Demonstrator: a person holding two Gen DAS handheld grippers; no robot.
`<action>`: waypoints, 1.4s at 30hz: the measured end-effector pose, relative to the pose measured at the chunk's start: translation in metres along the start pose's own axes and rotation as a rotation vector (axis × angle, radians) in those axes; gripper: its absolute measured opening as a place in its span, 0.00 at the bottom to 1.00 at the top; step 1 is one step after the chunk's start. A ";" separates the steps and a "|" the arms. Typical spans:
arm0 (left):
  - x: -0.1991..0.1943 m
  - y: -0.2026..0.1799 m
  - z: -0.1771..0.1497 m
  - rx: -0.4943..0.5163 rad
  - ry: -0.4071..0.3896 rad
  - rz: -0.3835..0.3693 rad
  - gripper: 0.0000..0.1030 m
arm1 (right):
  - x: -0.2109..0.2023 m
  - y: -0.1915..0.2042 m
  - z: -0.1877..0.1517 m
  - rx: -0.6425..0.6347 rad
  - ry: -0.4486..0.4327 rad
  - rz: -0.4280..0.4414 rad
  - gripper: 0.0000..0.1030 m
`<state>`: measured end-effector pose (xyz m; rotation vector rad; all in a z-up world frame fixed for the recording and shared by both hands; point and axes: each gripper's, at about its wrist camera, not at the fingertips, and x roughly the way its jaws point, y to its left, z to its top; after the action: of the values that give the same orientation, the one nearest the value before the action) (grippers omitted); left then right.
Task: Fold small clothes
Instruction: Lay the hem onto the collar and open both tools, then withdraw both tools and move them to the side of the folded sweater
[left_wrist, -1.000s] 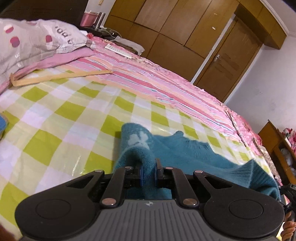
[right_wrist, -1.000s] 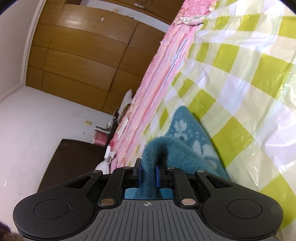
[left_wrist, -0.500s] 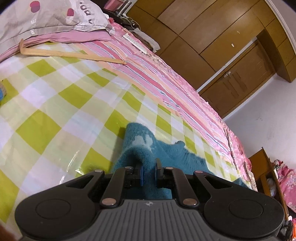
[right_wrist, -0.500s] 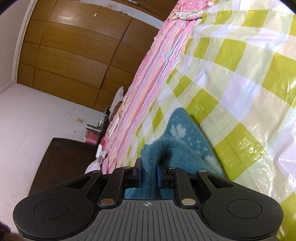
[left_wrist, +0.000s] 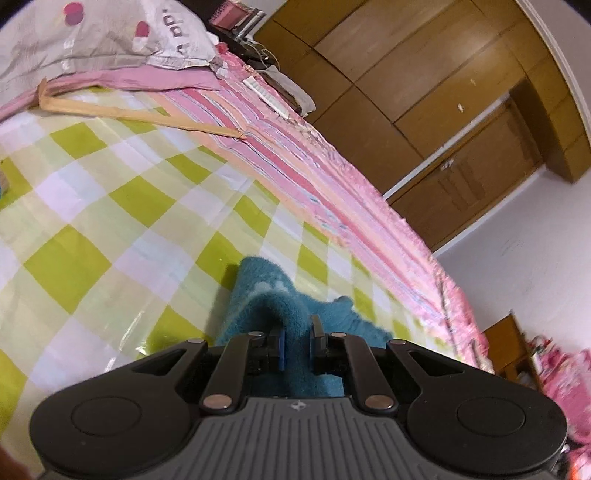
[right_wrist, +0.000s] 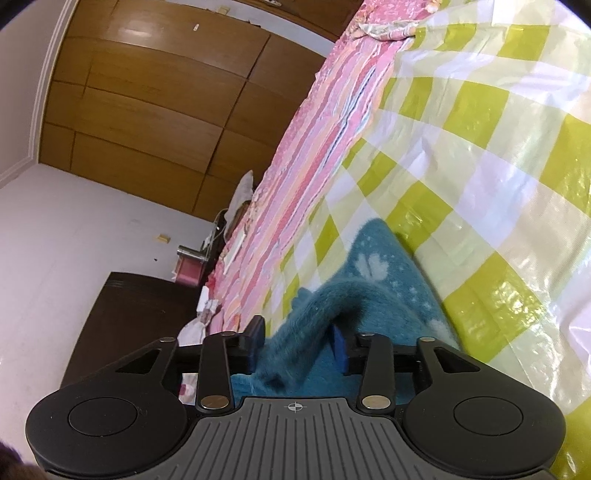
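Observation:
A fuzzy teal garment (left_wrist: 266, 295) with white flower marks lies on the green-and-white checked sheet (left_wrist: 110, 229). My left gripper (left_wrist: 295, 332) is shut on a raised fold of it. In the right wrist view the same teal garment (right_wrist: 373, 280) lies on the checked sheet (right_wrist: 480, 184). My right gripper (right_wrist: 297, 332) has its jaws spread wide, and a fold of the garment lies loosely between them.
A pink striped bedspread (left_wrist: 332, 184) runs along the far side of the bed. A grey pillow (left_wrist: 96, 48) and a long wooden stick (left_wrist: 140, 114) lie at the far left. Brown wardrobes (left_wrist: 424, 81) and a dark nightstand (right_wrist: 125, 325) stand beyond the bed.
My right gripper has opened and let go of the teal fold it was pinching. My left gripper stays shut on the garment, and its view has tilted further.

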<state>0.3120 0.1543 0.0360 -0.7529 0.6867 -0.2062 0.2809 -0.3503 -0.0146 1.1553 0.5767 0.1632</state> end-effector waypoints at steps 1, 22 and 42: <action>0.001 0.001 0.001 -0.014 -0.001 -0.003 0.16 | 0.000 0.001 0.001 0.000 -0.002 0.002 0.42; 0.006 0.035 0.011 -0.392 -0.002 -0.170 0.20 | -0.016 0.008 0.002 -0.130 -0.032 -0.029 0.54; -0.025 0.017 0.033 -0.241 -0.109 -0.147 0.41 | -0.017 0.011 -0.014 -0.286 -0.003 -0.118 0.54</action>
<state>0.3127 0.1950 0.0544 -1.0396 0.5582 -0.2173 0.2607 -0.3413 -0.0031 0.8418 0.5961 0.1374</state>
